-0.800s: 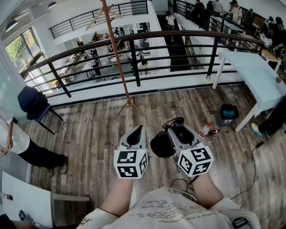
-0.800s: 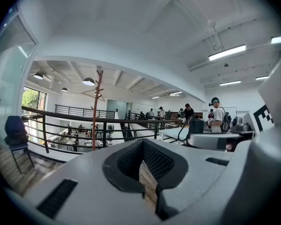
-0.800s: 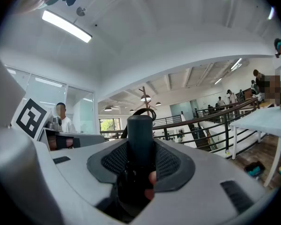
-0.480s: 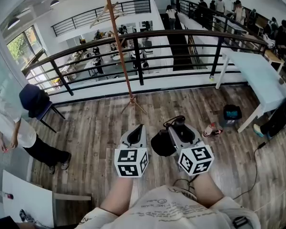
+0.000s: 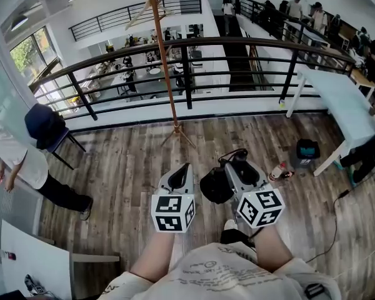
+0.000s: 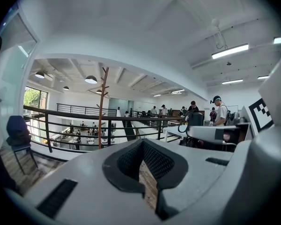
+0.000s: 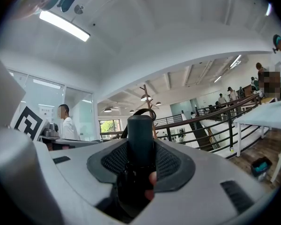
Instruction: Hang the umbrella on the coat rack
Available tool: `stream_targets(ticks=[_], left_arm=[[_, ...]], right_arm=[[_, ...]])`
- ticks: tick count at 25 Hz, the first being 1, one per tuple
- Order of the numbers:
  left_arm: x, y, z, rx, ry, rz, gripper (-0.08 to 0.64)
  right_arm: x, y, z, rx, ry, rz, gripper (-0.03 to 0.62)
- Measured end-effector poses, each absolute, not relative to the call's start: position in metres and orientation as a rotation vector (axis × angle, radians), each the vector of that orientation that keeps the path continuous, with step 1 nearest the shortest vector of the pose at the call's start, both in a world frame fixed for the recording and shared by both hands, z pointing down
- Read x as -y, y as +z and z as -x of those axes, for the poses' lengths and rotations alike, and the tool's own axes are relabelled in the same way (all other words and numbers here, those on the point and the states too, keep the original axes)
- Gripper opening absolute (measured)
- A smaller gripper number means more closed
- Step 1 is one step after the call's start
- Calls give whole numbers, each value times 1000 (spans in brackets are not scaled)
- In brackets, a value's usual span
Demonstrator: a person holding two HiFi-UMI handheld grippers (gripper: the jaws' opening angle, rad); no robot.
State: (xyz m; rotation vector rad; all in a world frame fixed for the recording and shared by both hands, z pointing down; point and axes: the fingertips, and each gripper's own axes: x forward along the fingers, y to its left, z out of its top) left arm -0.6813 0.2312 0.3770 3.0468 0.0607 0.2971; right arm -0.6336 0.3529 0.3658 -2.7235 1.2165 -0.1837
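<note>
wood floor [image 5: 125,167]: coat rack [image 5: 166,61] before railing [image 5: 237,42], bottle [image 5: 278,171] beside table [image 5: 337,99].

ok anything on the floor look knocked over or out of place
A bottle seems to lie on its side on the wooden floor, by a leg of the white table, beside a dark box. Nothing else stands out.

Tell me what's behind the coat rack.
Right behind the coat rack runs a black railing; past it, a lower floor with desks and people. The thin pole covers only a sliver of that, and the rack's top is cut off in the head view.
</note>
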Motion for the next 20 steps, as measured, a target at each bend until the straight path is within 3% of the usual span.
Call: stream_targets(ticks=[8,20], left_arm=[[-197,383,624,-15,335,-3047,3],[-161,374,470,124,363,-3044,3]], right_arm=[[-317,366,568,-1246,-191,2691,159],[-276,352,405,-1393,-157,2640,158]])
